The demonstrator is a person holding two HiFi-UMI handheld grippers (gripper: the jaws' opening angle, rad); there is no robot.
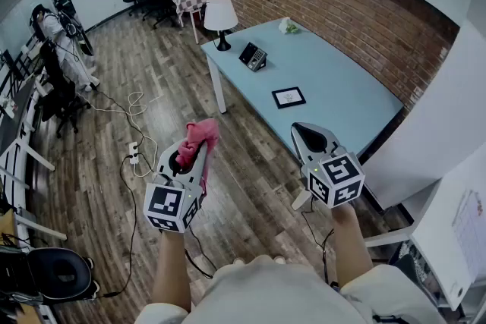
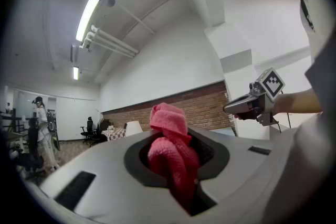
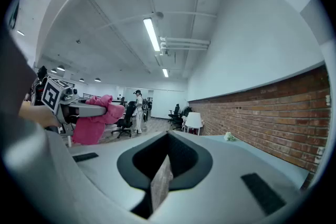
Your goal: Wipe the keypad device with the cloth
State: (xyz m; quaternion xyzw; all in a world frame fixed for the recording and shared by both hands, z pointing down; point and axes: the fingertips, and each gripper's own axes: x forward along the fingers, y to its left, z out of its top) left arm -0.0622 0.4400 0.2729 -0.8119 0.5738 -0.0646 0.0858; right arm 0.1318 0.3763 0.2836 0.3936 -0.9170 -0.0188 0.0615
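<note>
Cloth point(image 1: 199, 136): soft nubby terry weave. Floor point(image 1: 152, 49): wood planks, slight sheen. Wall point(image 1: 342, 4): rough bare brick. Table point(image 1: 334, 87): smooth matt top.

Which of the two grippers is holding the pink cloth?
The left gripper, its jaws shut on the pink cloth bunched between them; the right gripper has its jaws shut on nothing.

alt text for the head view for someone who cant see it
Seen from above, a person on a wood floor holds two grippers: the left gripper clamps a pink cloth, the right gripper is empty. Ahead stands a light blue table by a brick wall, bearing a keypad device, a white lamp and a small framed card.
</note>
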